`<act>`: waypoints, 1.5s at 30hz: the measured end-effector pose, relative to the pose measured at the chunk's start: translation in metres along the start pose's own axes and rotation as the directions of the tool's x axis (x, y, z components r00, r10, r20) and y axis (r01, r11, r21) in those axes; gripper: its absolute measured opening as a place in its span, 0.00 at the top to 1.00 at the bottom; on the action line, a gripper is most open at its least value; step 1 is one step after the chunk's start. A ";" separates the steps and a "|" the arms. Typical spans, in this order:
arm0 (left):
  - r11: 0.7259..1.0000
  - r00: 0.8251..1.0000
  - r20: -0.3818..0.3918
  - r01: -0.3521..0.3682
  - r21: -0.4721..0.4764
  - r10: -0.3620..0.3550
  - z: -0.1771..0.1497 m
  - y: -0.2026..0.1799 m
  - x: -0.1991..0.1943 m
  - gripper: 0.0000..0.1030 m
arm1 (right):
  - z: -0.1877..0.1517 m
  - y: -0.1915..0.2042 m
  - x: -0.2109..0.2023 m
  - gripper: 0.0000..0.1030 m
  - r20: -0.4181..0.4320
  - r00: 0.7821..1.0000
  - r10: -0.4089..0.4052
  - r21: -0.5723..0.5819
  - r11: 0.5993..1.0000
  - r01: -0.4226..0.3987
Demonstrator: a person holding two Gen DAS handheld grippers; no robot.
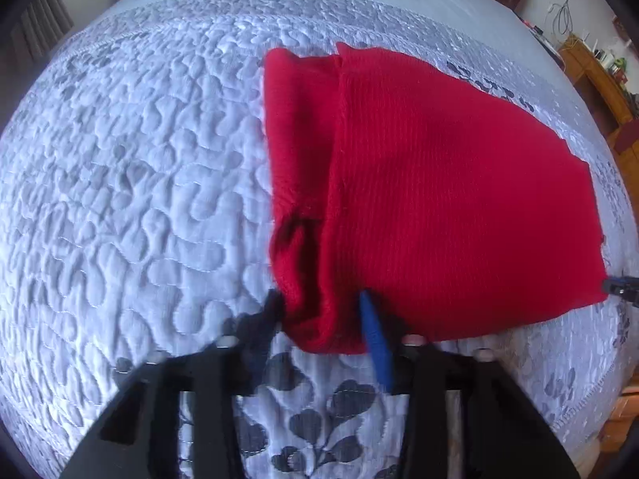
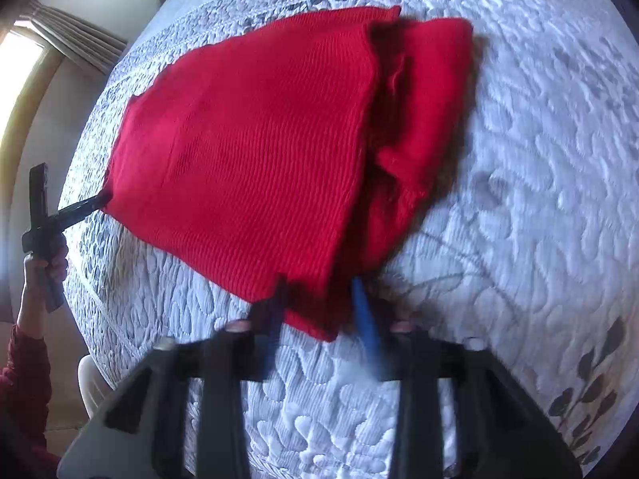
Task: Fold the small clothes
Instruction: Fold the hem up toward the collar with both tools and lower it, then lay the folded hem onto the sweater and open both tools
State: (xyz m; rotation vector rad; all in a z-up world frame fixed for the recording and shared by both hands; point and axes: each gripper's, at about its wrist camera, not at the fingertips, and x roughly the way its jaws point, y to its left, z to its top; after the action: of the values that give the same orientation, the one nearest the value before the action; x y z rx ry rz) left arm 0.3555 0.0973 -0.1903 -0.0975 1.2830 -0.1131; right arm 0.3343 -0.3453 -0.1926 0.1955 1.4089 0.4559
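A red knitted garment (image 1: 439,199) lies spread on a white quilted bedspread (image 1: 139,179), with a folded-in strip along its left side. My left gripper (image 1: 323,303) stands open, its black and blue fingers on either side of the garment's near left corner. In the right wrist view the same garment (image 2: 259,151) shows, and my right gripper (image 2: 319,287) stands open around its near right corner. The left gripper (image 2: 96,201) shows at the garment's far left corner. The right gripper tip (image 1: 615,285) shows at the garment's right edge.
The bedspread (image 2: 539,199) has grey leaf prints near its border. A wooden shelf (image 1: 599,76) with small items stands beyond the bed at the right. A curtained window (image 2: 24,64) is at the left. The person's hand and red sleeve (image 2: 24,339) are at the lower left.
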 end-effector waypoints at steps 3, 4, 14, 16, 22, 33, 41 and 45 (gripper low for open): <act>1.000 1.000 -0.019 -0.010 -0.010 0.010 0.001 -0.004 -0.001 0.85 | -0.005 0.003 -0.011 0.95 0.016 1.000 -0.009 0.000 1.000 0.009; 1.000 1.000 -0.019 -0.011 -0.005 0.011 0.001 -0.005 -0.002 0.85 | -0.009 0.004 -0.015 0.96 0.014 1.000 -0.026 -0.005 1.000 0.026; 0.996 0.997 -0.015 0.080 -0.049 -0.081 -0.005 0.014 -0.014 0.65 | -0.020 0.004 -0.014 0.51 0.012 0.999 -0.032 0.009 0.999 0.032; 0.991 0.993 0.007 0.114 -0.068 -0.114 -0.007 0.022 -0.024 0.44 | -0.026 0.004 -0.026 0.39 0.042 0.998 -0.044 0.007 0.999 0.044; 0.971 0.981 -0.010 0.188 -0.148 -0.192 -0.004 0.038 -0.013 0.41 | -0.024 -0.016 -0.018 0.39 0.016 1.000 0.024 0.104 0.994 -0.025; 0.947 0.973 -0.012 0.223 -0.230 -0.232 0.015 0.029 0.010 0.87 | 0.003 -0.020 0.025 0.89 0.036 0.973 0.228 0.211 0.950 -0.230; 0.950 0.972 0.019 0.234 -0.205 -0.235 -0.009 0.017 -0.034 0.89 | -0.019 -0.014 -0.031 0.91 0.061 0.987 0.151 0.149 0.976 -0.159; 0.958 0.970 -0.002 0.238 -0.162 -0.241 -0.038 -0.004 -0.053 0.89 | -0.047 -0.007 -0.054 0.91 0.022 0.995 0.094 0.100 0.990 -0.096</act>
State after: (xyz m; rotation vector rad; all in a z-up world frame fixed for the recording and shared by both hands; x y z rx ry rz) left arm 0.3044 0.1001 -0.1496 -0.3922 1.2974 -0.2192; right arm 0.2850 -0.3805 -0.1544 0.3488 1.4112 0.4606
